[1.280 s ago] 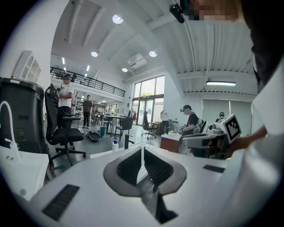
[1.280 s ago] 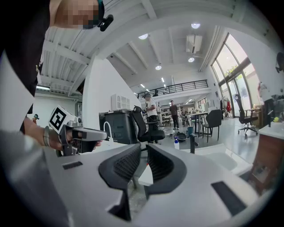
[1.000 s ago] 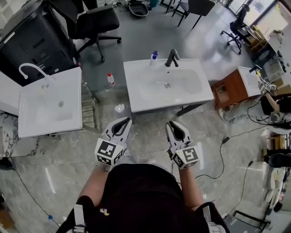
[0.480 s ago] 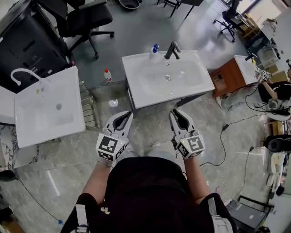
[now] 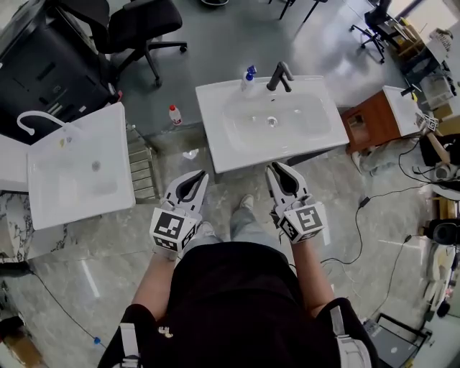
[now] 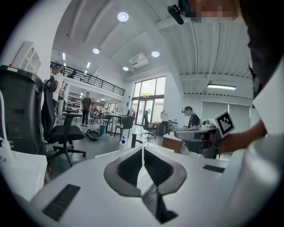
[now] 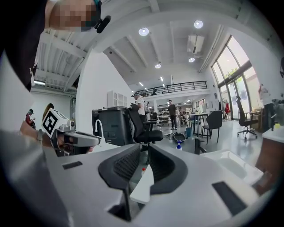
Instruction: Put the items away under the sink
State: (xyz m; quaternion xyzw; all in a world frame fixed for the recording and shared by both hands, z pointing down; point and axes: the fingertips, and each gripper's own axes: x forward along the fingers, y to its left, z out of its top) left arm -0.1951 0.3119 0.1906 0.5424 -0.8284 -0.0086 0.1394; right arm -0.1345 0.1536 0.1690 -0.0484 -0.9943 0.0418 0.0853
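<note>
A white sink basin (image 5: 272, 118) with a dark faucet (image 5: 279, 75) stands just ahead of me. A blue-capped bottle (image 5: 249, 77) stands on its back rim beside the faucet. On the floor to the sink's left stands a small red-capped bottle (image 5: 175, 114). My left gripper (image 5: 201, 175) and right gripper (image 5: 272, 168) are held side by side, just short of the sink's front edge, both shut and empty. The left gripper view shows its jaws (image 6: 142, 146) meeting in front of the blue-capped bottle (image 6: 123, 142). The right gripper (image 7: 148, 146) points past the sink's left side.
A second white sink unit (image 5: 75, 169) with a white tap stands to the left, with a metal rack (image 5: 144, 169) between the two. A brown wooden cabinet (image 5: 370, 122) sits right of the sink. Cables (image 5: 359, 208) trail on the floor at the right. An office chair (image 5: 144, 21) stands behind.
The person has stepped forward. Both grippers have come closer to the sink's front edge and stay shut.
</note>
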